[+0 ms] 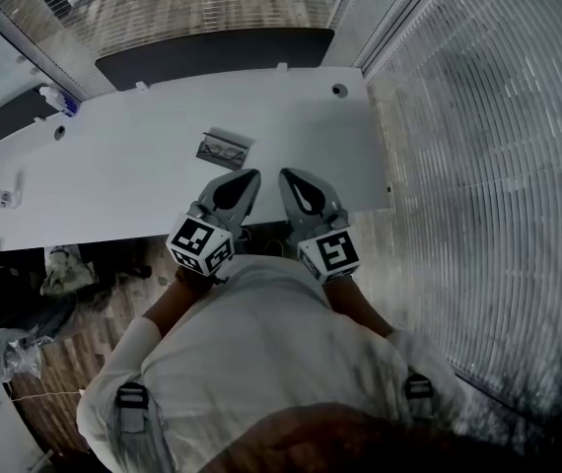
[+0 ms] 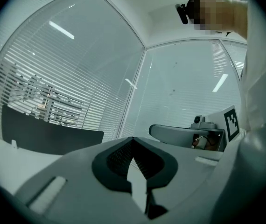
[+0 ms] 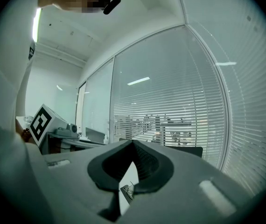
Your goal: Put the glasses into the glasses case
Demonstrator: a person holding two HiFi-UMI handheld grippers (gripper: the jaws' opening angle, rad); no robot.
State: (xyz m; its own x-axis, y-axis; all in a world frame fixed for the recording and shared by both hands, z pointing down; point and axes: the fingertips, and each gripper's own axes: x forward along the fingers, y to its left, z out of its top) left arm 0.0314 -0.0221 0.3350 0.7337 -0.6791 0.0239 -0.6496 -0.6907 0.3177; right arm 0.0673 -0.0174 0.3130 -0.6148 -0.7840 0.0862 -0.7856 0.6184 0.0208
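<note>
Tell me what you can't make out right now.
Glasses case, head view: too small to tell open or shut, or what's inside.
Same case, left gripper view: hidden behind the left tool.
Small shape, right gripper view: glimpsed past the right tool, too small to name.

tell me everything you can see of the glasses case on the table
The glasses case is a small grey rectangular box lying flat on the white table, set at a slant. Its lid looks open along the far side, with dark rounded shapes inside, too small to identify. Only the table touches it.
</note>
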